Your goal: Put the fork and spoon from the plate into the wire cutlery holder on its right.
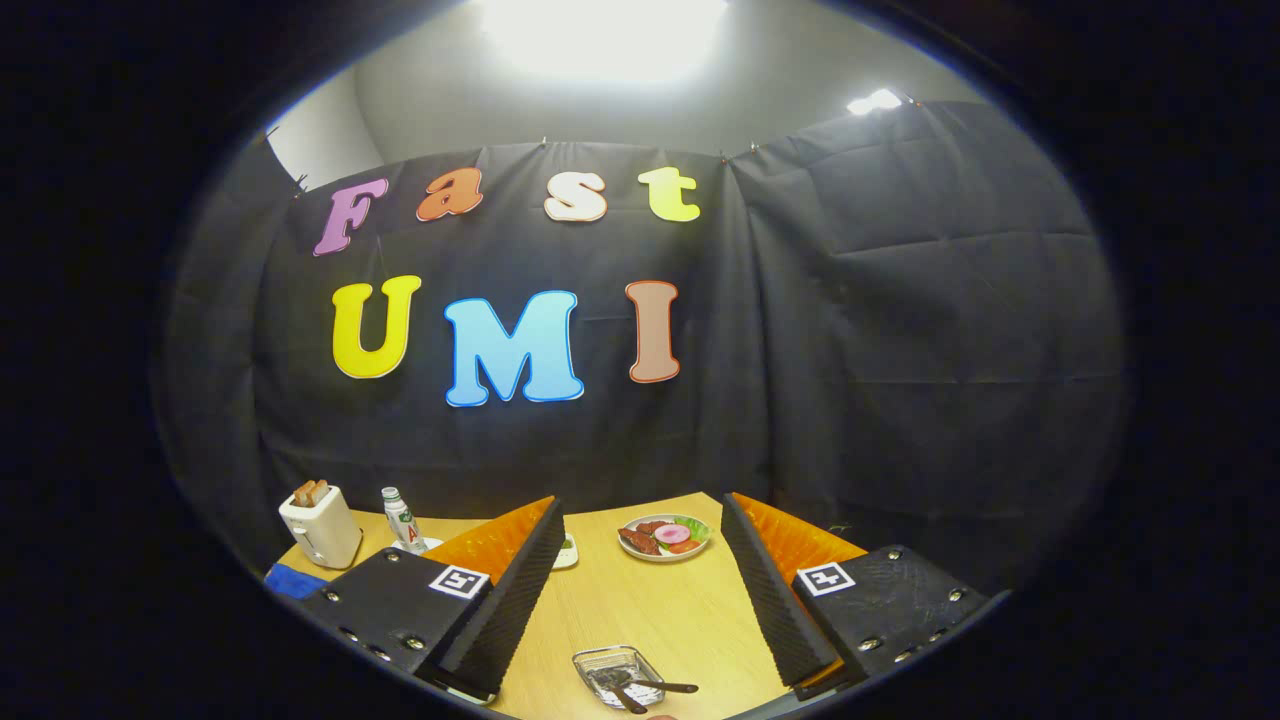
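Gripper (640, 600) held above a light wooden tabletop (670, 610), looking forward along it. Fingers (500, 610) spread wide, nothing between the pads; bare table shows in the gap.

Nearest item: a small clear rectangular dish (617, 673), sitting on the table between the two fingers, close to the camera. Two dark-handled utensils (650, 689) lie in and across it, handles pointing out to the right and toward the camera. Their heads are too small and blurred to tell which is fork and which is spoon. The dish is apart from both fingers, not touched by either.

Further on, beyond the fingertips: a round white plate of food (664, 538) carrying reddish-brown pieces, a pink round slice and something green. It sits between the finger tips in line of sight, well apart from the clear dish.

Just beside the left fingertip a small white object with a green mark (566, 551) is partly hidden behind the finger; cannot tell what it is.

Far left side of the table: a small clear bottle with a white cap and green-red label (401, 518), upright. Left of it a white two-slot toaster (319, 527) with toast standing up out of the slots. A blue item (292, 582) lies at the table edge in front of the toaster, partly cut off.

Behind the table hangs the black cloth wall (900, 350); above it a pale wall with a bright ceiling light (600, 35).
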Tool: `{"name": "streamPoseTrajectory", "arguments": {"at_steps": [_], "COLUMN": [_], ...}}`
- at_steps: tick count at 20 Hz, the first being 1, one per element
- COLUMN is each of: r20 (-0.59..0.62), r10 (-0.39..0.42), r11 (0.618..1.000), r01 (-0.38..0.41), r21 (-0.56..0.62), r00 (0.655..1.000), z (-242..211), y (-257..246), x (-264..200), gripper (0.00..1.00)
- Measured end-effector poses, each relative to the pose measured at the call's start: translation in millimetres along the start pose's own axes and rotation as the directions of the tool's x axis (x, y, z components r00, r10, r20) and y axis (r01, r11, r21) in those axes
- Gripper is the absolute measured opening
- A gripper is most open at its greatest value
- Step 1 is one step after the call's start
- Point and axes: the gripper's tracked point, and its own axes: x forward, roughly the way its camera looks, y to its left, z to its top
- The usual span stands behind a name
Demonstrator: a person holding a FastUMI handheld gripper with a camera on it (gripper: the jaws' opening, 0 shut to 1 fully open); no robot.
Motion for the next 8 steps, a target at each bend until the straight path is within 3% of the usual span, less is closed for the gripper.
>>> {"name": "streamPoseTrajectory", "arguments": {"at_steps": [8], "r20": [0.132], "r10": [0.016], "r11": [0.998], "r01": [-0.008], "r21": [-0.059], "r00": [0.991], "z": [21.0], "y": [2.0], "x": [6.6], "gripper": [0.96]}}
